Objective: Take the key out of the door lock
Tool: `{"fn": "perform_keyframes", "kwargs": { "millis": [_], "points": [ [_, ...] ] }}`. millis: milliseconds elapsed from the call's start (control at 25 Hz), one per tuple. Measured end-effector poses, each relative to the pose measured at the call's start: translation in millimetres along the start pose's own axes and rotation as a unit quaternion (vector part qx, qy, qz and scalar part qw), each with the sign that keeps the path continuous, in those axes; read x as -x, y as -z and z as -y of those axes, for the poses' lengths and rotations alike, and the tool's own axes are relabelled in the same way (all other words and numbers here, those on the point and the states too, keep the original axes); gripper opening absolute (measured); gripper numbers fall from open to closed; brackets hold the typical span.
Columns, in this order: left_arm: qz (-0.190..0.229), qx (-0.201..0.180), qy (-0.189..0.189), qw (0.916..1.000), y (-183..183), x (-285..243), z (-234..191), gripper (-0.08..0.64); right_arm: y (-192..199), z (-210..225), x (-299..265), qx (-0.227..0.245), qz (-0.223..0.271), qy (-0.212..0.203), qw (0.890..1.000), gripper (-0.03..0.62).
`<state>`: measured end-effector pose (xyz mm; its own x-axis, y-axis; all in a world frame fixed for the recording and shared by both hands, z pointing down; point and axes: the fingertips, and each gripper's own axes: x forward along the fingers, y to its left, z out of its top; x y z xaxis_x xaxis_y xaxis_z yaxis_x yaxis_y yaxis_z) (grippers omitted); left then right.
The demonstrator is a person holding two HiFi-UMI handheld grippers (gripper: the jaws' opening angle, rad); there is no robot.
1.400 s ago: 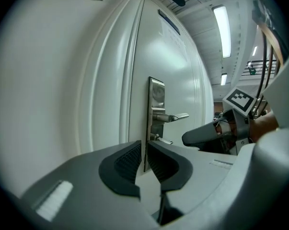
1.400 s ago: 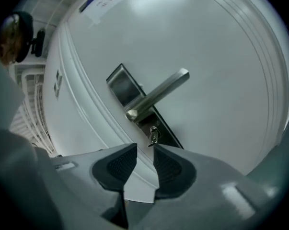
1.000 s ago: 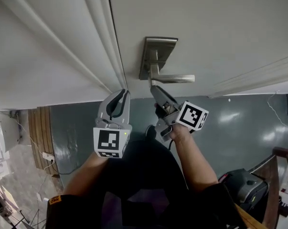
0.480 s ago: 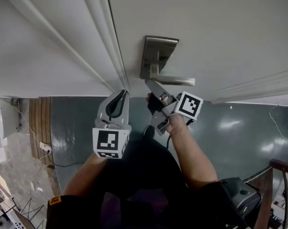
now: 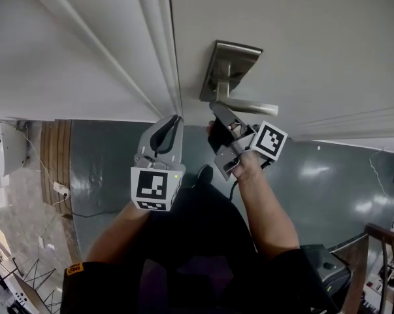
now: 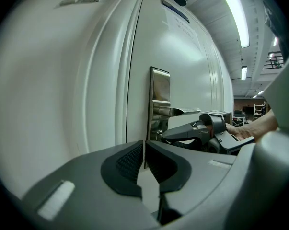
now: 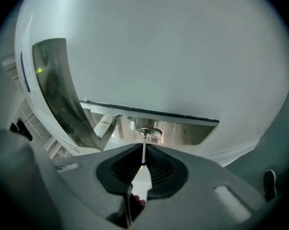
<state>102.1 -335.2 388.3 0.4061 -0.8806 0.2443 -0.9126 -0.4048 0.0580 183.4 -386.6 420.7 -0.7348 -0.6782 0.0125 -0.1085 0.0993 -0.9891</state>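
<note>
right claw (image 7: 144, 152) has just been closing and now pinches the key (image 7: 144, 139). the key sits in the lock (image 7: 151, 131), just under the door handle (image 5: 247, 107), its long axis in line with the claw. left claw (image 6: 144, 152) is pressed together and empty, left of the handle and farther off. in the head view the key is hidden behind the right claw.

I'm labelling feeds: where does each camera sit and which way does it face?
Head view: on the person's head, looking down the door at the lock plate; both forearms, left tongs, right tongs show.
Left gripper view: rides the left tongs, shut, empty, facing the door edge; right tongs show.
Right gripper view: rides the right tongs, facing the lock plate; its jaws have just been closing, gripping the key.
Shared: all see the lock plate.
</note>
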Motion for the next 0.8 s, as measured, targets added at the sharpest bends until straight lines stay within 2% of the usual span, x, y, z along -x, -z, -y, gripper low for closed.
{"fn": "perform_keyframes", "kwargs": {
  "millis": [320, 520, 800],
  "points": [
    [-0.010, 0.000, 0.017, 0.9998, 2, -11, -1, 0.035, 7, -1, 5, -0.030, 0.014, -0.001, 0.999, 0.014],
    [-0.015, 0.000, 0.040, 0.9991, 5, -24, 5, 0.034, 23, 5, 26, -0.046, 0.020, 0.003, 0.999, 0.014],
    [-0.026, 0.000, 0.077, 0.9967, 13, -23, 13, 0.020, 30, 4, 61, -0.015, 0.047, 0.036, 0.998, 0.014]
  ]
}}
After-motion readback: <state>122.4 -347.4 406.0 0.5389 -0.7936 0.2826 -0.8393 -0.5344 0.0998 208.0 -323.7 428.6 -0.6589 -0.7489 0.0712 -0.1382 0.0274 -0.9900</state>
